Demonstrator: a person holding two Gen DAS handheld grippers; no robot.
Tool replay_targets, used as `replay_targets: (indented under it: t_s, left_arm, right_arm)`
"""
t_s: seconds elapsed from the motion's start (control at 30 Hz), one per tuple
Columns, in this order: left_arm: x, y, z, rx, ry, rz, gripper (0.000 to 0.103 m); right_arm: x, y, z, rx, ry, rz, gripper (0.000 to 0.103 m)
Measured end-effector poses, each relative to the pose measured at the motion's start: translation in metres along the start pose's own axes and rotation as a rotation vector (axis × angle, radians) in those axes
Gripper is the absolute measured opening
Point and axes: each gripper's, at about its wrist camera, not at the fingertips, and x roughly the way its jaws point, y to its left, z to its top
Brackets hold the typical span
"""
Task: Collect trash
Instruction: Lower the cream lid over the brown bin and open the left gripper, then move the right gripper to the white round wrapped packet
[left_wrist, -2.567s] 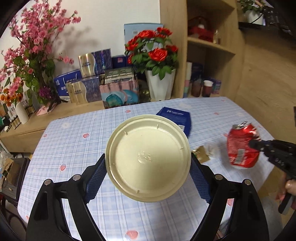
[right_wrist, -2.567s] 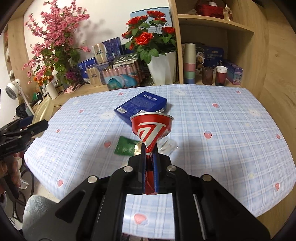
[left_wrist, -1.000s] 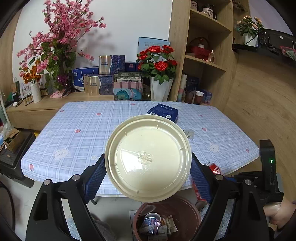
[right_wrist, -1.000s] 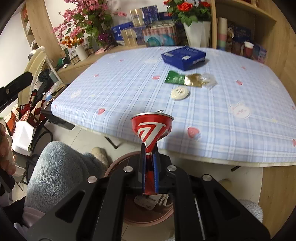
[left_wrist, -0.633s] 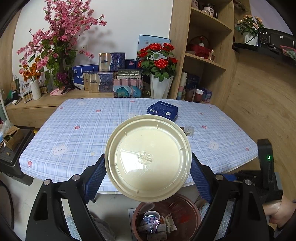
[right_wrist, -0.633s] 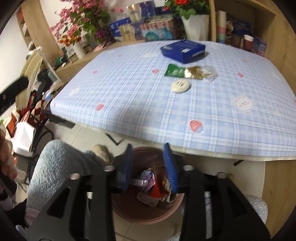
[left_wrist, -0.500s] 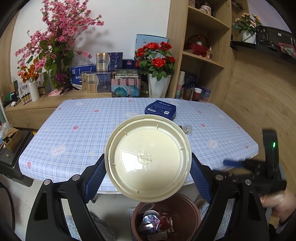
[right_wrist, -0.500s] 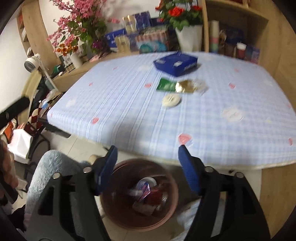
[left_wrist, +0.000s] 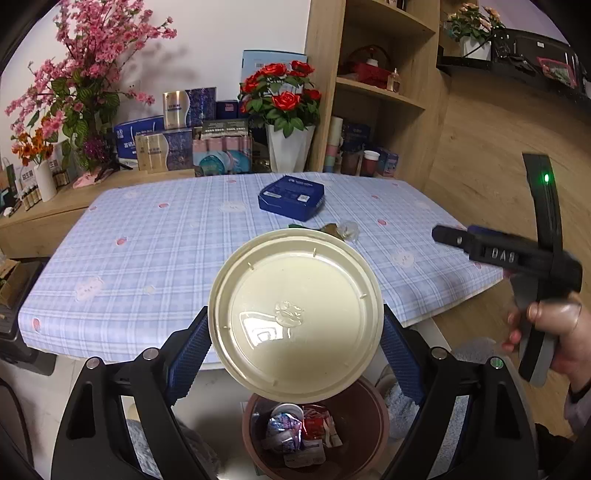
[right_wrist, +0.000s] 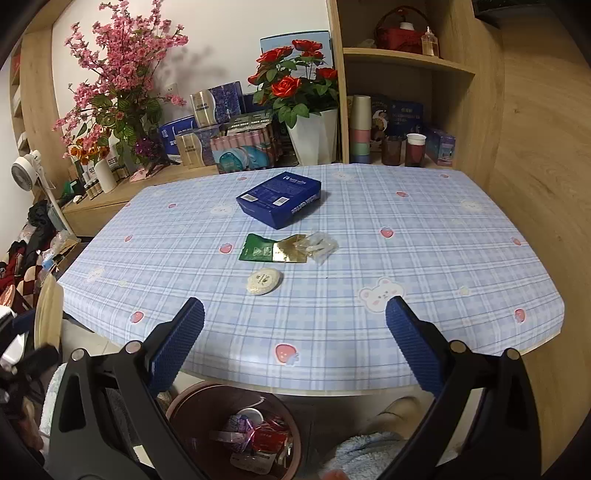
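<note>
My left gripper (left_wrist: 295, 343) is shut on a round cream plastic plate (left_wrist: 295, 314), its blue pads pressing the rim on both sides. The plate hangs above a brown trash bin (left_wrist: 373, 424) on the floor in front of the table. A crushed red can (right_wrist: 269, 439) lies in the bin (right_wrist: 192, 402) among wrappers. My right gripper (right_wrist: 293, 310) is above the table's near edge with its jaws opening wide and nothing between them. On the checked tablecloth lie a green and gold wrapper (right_wrist: 273, 251), a clear wrapper (right_wrist: 321, 243) and a round white disc (right_wrist: 264, 281).
A blue box (right_wrist: 280, 199) lies further back on the table (right_wrist: 443, 258). Flower vases, boxes and cups crowd the sideboard and shelf behind. A wooden wall runs along the right. A hand (left_wrist: 554, 332) holds the right gripper's handle. Fluffy slippers are beside the bin.
The right gripper opened and let go of the crushed red can, which now lies in the bin; it then rose toward the table. The left gripper sank slightly with the plate.
</note>
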Motion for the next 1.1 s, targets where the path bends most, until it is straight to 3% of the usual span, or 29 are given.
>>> replay_targets:
  t_s: [0.47, 0.73, 1.1]
  left_arm:
    - [0.015, -0.017, -0.026, 0.018, 0.091, -0.049, 0.085]
    - [0.005, -0.022, -0.019, 0.046, 0.057, -0.065, 0.091]
    - [0.004, -0.006, -0.005, -0.002, 0.023, -0.032, 0.097]
  right_arm:
    - [-0.001, -0.008, -0.003, 0.003, 0.000, -0.015, 0.097]
    - [-0.003, -0.008, -0.002, 0.002, -0.001, -0.019, 0.097]
    - [-0.003, -0.011, -0.001, 0.004, 0.004, -0.024, 0.097]
